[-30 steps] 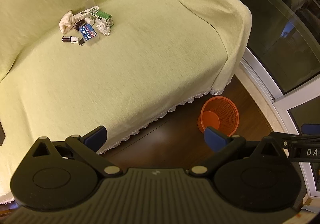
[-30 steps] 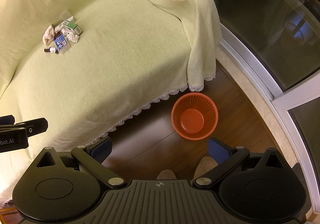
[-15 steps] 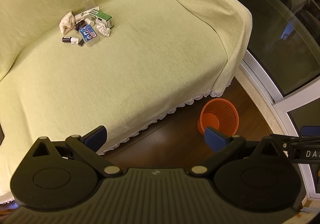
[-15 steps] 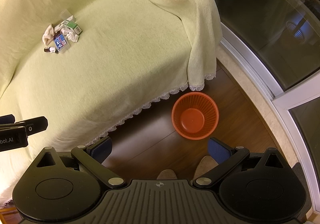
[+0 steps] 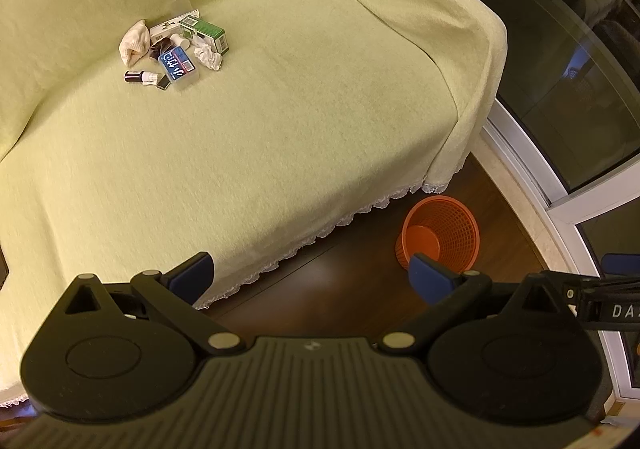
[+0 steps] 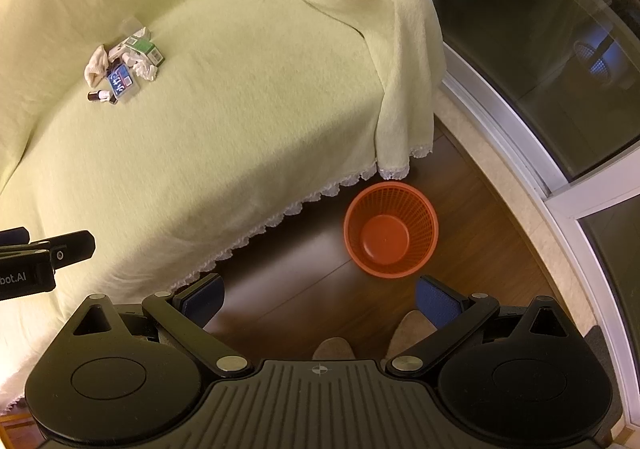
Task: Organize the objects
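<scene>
A small heap of clutter lies far back on the covered sofa: a green box (image 5: pixel 205 32), a blue-lidded clear box (image 5: pixel 179 67), a crumpled tissue (image 5: pixel 208 57), a beige cloth (image 5: pixel 134 43) and a small dark bottle (image 5: pixel 141 77). From the right wrist the blue-lidded box (image 6: pixel 121 83) and the green box (image 6: pixel 145 47) show at upper left. An empty orange mesh basket (image 6: pixel 390 235) stands on the wood floor by the sofa's front corner, also in the left wrist view as the basket (image 5: pixel 440 235). My left gripper (image 5: pixel 312 275) and right gripper (image 6: pixel 318 299) are open and empty, well short of the heap.
The pale green sofa cover (image 5: pixel 280 121) has a lace hem hanging to the dark floor (image 6: pixel 304 273). Glass sliding doors with a white frame (image 6: pixel 560 185) run along the right. A person's slippered feet (image 6: pixel 334 347) show just below the right gripper.
Both views have drifted very slightly; the heap and basket stay put, and both grippers remain open.
</scene>
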Demonstrator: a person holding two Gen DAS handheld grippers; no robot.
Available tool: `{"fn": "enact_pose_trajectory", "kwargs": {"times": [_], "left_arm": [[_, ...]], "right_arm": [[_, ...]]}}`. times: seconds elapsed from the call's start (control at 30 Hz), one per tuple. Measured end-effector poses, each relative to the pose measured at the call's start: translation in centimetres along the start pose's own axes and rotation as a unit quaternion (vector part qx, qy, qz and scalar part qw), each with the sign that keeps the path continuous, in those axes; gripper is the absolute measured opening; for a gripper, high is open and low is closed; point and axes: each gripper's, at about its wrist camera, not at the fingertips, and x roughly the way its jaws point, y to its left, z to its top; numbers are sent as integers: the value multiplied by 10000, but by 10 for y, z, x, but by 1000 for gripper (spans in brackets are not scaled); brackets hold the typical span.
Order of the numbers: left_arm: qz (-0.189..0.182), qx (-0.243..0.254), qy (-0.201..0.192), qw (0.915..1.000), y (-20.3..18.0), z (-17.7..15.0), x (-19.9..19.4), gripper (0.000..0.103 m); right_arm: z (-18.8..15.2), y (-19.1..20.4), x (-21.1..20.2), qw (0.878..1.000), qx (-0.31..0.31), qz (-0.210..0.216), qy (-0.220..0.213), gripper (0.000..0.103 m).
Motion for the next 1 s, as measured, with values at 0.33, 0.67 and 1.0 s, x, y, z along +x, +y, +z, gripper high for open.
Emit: {"fn": "enact_pose_trajectory", "kwargs": {"times": [0.33,0.67,1.0], "left_arm": [[79,-173,-8,9998,-1,-12,19,102],[272,-468,96,9985,-14,-39,101,102],[232,-1165,117,9928,-35,-81,226,102]], "right_arm": [[-5,-7,20,9997,-225,13,9,100],[-24,-33,97,9953,-961,49,61,100],[-53,-73,244,9763,-2154,150,148,85]]}}
